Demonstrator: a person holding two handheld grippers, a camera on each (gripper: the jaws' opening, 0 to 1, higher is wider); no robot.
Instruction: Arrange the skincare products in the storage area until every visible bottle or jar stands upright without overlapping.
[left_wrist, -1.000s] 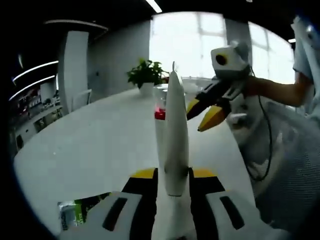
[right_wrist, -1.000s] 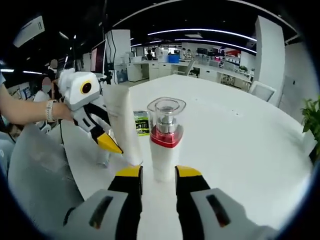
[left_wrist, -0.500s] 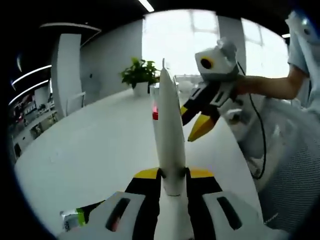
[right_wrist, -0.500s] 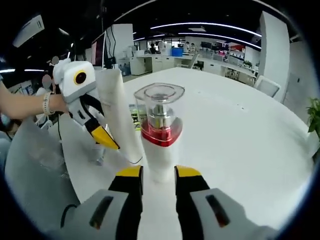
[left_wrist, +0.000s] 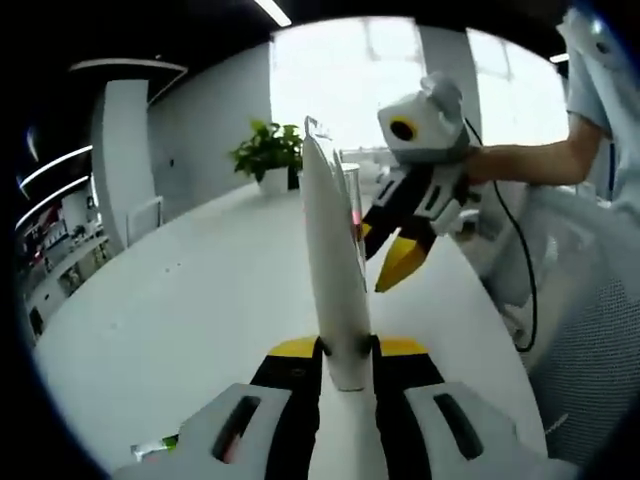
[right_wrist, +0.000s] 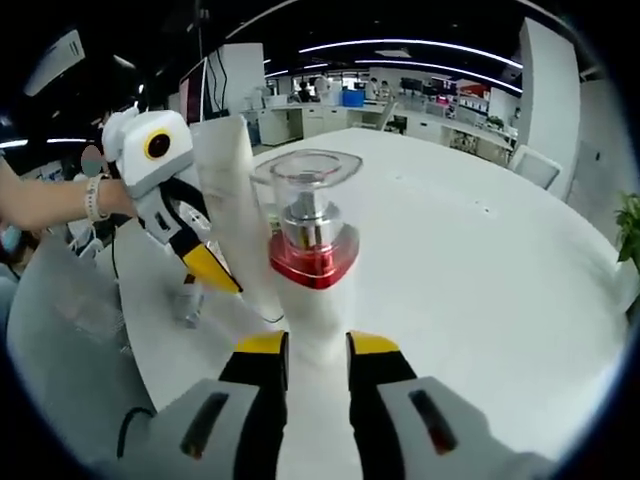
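Both grippers are loaded and off the table right now. In the left gripper view, the left gripper (left_wrist: 345, 350) has its yellow-tipped jaws closed tight on the base of a white tube (left_wrist: 331, 260), which rises up the middle of the frame with its flat crimped end at the top. Just to the right of it, centre right, hangs the right gripper (left_wrist: 405, 240), held by a person's arm coming in from the right edge.

Switch to the right gripper view: the jaws at the bottom centre are pinched on the white body of a pump bottle (right_wrist: 305, 260) with a red collar and a clear cap, standing upright in the middle of the frame. The tube shows again just left of it, with the left gripper at centre left. Tube and bottle sit very near each other, possibly touching; I can't tell for sure.

The white table (right_wrist: 480, 270) spreads out behind. At the lower left of the left gripper view there's a small green-labelled item (left_wrist: 155, 448) lying on the tabletop, too small to identify.

So the step in hand looks like carrying both products toward a spot to stand them. Next move calls for separating them sideways, then lowering each squarely onto its base before letting go. The tube is the tippy one.
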